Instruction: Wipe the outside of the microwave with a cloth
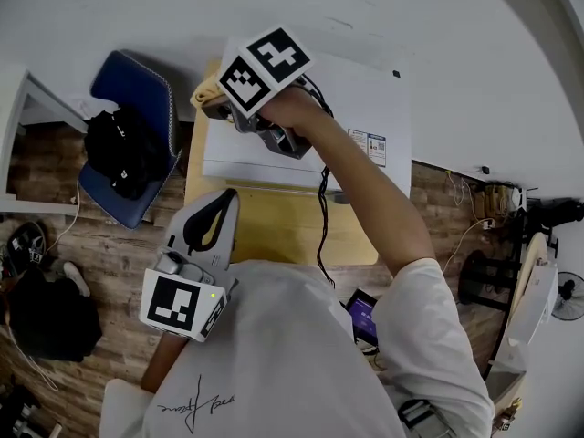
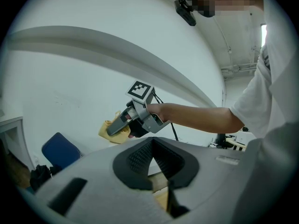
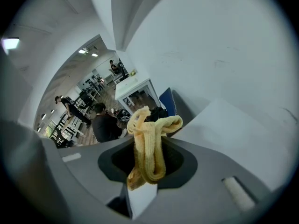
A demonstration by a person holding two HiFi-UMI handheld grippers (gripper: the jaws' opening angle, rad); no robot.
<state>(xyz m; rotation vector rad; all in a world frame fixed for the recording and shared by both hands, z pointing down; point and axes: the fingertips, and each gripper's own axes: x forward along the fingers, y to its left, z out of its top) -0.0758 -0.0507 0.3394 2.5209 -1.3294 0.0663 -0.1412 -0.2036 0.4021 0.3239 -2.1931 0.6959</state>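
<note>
Right gripper view shows our right gripper [image 3: 147, 148] with its jaws clamped on the folded yellow cloth [image 3: 152, 125], which we hold at the 10 o'clock corner of the white microwave [image 1: 365, 99]. Our left gripper [image 2: 152, 157] has its jaws together on nothing, at 7 o'clock from the microwave, beside the wooden table [image 1: 274, 231].

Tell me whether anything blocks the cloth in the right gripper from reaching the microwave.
Nothing visible does. The right gripper is shut on the cloth, close by the edge of the microwave.
</note>
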